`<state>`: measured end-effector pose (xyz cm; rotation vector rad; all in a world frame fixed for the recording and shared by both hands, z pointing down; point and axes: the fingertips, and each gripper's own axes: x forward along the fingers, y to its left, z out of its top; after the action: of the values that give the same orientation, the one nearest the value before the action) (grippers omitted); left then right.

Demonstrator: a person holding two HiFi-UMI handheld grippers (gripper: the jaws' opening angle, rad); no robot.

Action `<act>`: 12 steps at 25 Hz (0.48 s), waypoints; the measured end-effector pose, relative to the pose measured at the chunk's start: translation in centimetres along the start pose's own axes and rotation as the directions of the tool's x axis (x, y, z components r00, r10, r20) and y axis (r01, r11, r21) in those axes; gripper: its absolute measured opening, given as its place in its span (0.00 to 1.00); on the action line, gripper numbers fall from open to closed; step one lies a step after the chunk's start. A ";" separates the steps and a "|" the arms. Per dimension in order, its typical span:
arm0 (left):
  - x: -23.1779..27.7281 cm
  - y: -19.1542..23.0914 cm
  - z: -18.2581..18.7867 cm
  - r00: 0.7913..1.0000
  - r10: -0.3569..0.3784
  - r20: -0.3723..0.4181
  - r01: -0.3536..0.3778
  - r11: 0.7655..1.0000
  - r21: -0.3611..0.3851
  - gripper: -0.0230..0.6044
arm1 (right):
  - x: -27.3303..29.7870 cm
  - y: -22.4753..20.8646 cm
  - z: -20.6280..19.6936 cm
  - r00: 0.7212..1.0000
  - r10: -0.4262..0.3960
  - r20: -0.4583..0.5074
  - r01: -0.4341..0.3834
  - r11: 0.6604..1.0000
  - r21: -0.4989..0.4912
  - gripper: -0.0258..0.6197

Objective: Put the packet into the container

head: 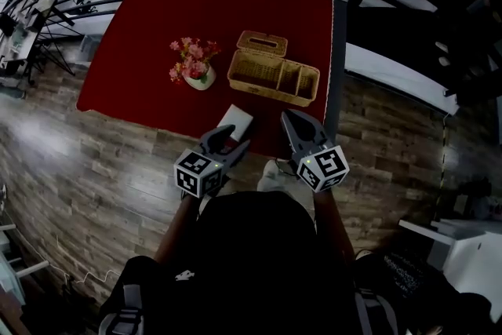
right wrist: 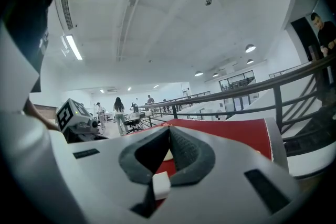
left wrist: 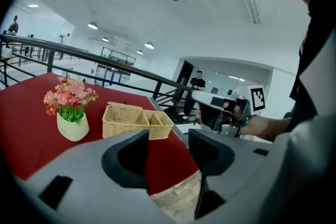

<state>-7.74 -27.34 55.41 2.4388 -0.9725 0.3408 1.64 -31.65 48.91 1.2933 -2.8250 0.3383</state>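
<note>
L gripper [left wrist: 168, 136]: fingers [left wrist: 128, 157] standing part-open with a moderate gap. Nothing btwn them, only red cloth and floor showing thru. R gripper [right wrist: 169, 132]: fingers [right wrist: 185, 152] meeting tip to tip, holding nothing. Both are hovering at the near edge of the surface [head: 141, 35], where I'm standing.

Packet [head: 235, 121]: white, lying flat on the red surface right at the near edge. In the head view it's just ahead of the L gripper's tips, and I'm seeing no contact. Container [head: 274, 74]: wicker basket w/ compartments, sitting further in, beyond the packet and a bit to the R. Flower pot [head: 194, 67] is sitting to its L, apart from it.

Step in hand, my read: approaching for pickup. Packet not yet grasped, task barely begun.

Next move is prob. calling for:
- lowering the L gripper onto the packet
- taking it by an edge, since it's lying flat
- closing, lifting, then carrying it over the basket rim to an open compartment

R gripper is looking idle and could steady the basket.
</note>
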 end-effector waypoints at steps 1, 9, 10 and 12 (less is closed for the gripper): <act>0.6 0.8 -0.5 1.000 0.020 -0.013 -0.020 1.000 0.002 0.42 | 0.1 -0.4 0.1 1.000 0.001 0.001 -0.001 1.000 0.000 0.07; 5.6 8.3 -7.1 0.936 0.226 -0.269 -0.191 0.970 0.151 0.81 | 0.8 -2.9 0.2 1.000 0.003 -0.004 -0.003 1.000 0.011 0.07; 6.1 9.2 -7.8 0.921 0.253 -0.295 -0.214 0.964 0.159 0.81 | 0.9 -3.1 0.2 1.000 0.005 -0.004 -0.005 1.000 0.012 0.07; 7.0 10.8 -8.9 0.894 0.301 -0.333 -0.260 0.952 0.161 0.85 | 1.0 -3.3 0.3 1.000 0.012 -0.005 -0.012 1.000 0.015 0.07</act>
<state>-10.75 -33.47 69.49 2.2178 -1.1646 0.9249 3.46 -34.53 49.34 1.2767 -2.8324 0.3633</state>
